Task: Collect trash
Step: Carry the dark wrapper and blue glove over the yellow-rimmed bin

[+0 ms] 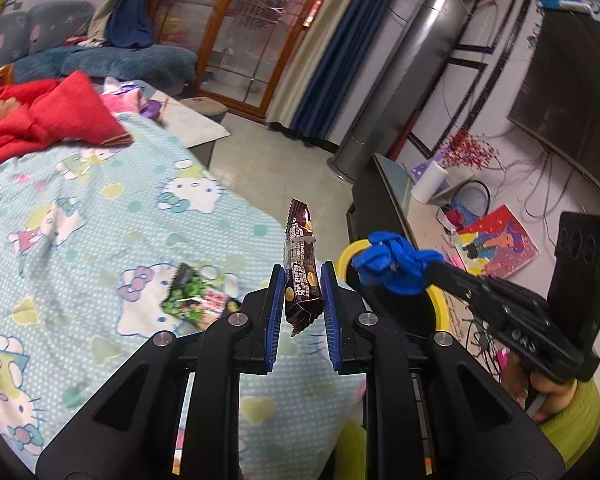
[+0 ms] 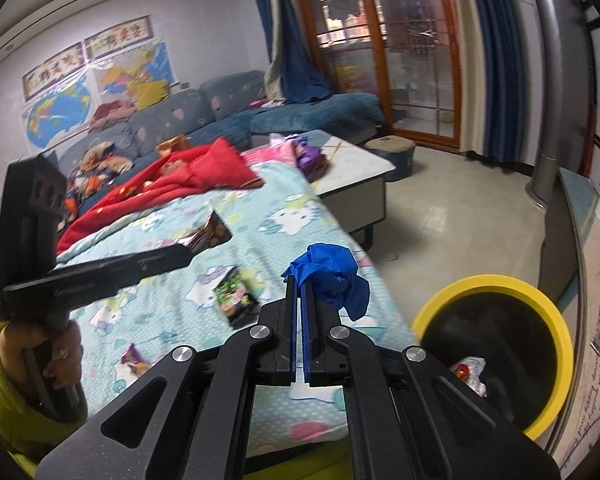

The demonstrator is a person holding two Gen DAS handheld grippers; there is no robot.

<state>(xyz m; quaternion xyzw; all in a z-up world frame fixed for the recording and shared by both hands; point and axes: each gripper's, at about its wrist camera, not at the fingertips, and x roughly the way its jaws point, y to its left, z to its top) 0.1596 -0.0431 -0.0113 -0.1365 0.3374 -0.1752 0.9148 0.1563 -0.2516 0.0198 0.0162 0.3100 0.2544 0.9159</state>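
Both hands are carrying trash toward the bin right now. The left tongs (image 1: 300, 292) are clamping a dark brown snack wrapper (image 1: 301, 268), nearly closed, with the blue pads pinching its lower half while the crimped top edge is sticking up past the tips. The right tongs (image 2: 299, 286) are squeezed fully shut on a crumpled blue glove (image 2: 332, 276), which is bunching up and flopping off to the right of the tips.

The yellow-rimmed bin (image 2: 556, 320) is sitting on the floor below and to the right of the right tongs, just off the edge of the bed (image 2: 284, 208). In my view the glove is the one closest to dropping, so I'd be getting its dangling bit fully over the dark opening before letting go, since soft rubbery stuff tends to catch on a rim. The wrapper is stiff and crinkly foil, so it's probably going to fall straight, but the left tongs are needing to travel further right first, ideally without bumping the other hand.

Still lying on the fuzzy cartoon-print blanket: a glossy green snack packet (image 2: 234, 294) just left of the right tongs, and a small purple wrapper (image 2: 134, 358) lower down to the left. Something crumpled and white is already sitting inside the bin.
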